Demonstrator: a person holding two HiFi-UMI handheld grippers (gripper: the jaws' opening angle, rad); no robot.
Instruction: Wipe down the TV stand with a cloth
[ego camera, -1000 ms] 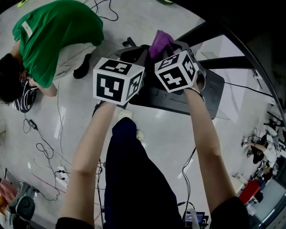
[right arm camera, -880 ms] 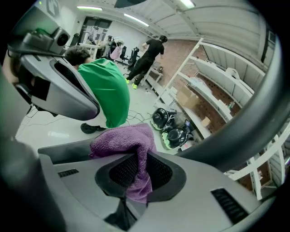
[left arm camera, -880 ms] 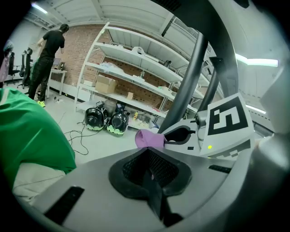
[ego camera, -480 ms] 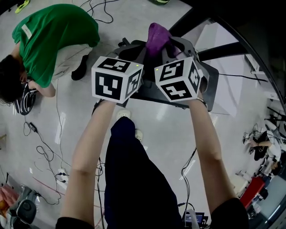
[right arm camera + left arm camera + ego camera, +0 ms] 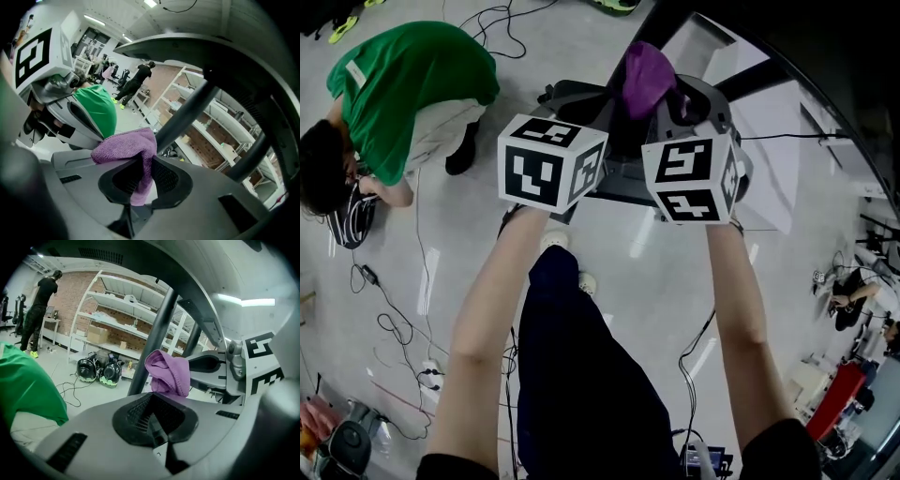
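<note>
Ahead at twelve o'clock, the purple cloth [image 5: 124, 147] hangs bunched in the right tongs [image 5: 143, 180], clamped on a fold so it can rub the TV stand's black post [image 5: 187, 117] close behind; the left tongs [image 5: 157, 420], at nine o'clock, are closed on nothing

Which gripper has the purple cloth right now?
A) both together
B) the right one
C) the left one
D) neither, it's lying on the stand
B: in the right gripper view the purple cloth is pinched between the fingers of the right gripper. The left gripper has nothing between its fingers, and the cloth only shows beyond it.
</note>
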